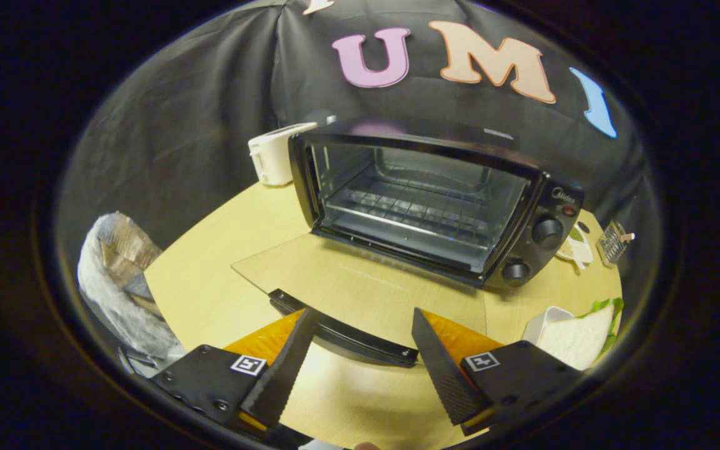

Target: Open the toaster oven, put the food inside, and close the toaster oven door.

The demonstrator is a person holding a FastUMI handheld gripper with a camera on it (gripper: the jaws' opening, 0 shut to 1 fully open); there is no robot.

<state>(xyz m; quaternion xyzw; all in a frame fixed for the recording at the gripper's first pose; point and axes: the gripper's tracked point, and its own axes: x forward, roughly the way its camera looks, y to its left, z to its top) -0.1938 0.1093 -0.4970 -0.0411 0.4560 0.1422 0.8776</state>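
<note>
Toaster oven (pixel 435 200) sits on the table (pixel 210 281) well beyond your jaws, with its door (pixel 360 287) already swung down flat toward you, so the opening step looks done and the loading step is what you have in hand. Your gripper (pixel 363 350) has its jaws spread wide and holding nothing; the door's black handle (pixel 347 334) lies just ahead of them, roughly across the gap, and I cannot tell whether either finger touches it. Past the door you can see the wire rack (pixel 410 209) inside, bare and ready. The food, a slice of bread (pixel 575 340) with something green behind it, rests in a white dish (pixel 544 322) just off to the right of your right jaw, near the oven's knobs (pixel 544 231). Your next move, as I judge it, calls for swinging right, lining the open jaws up on either side of the slice, and closing gently, since bread will crush under a hard pinch. Then you would need to lift it clear of the dish rim and carry it over the lowered door onto the rack. A white toaster (pixel 275 153) stands beyond the oven to the left, out of your way.
</note>
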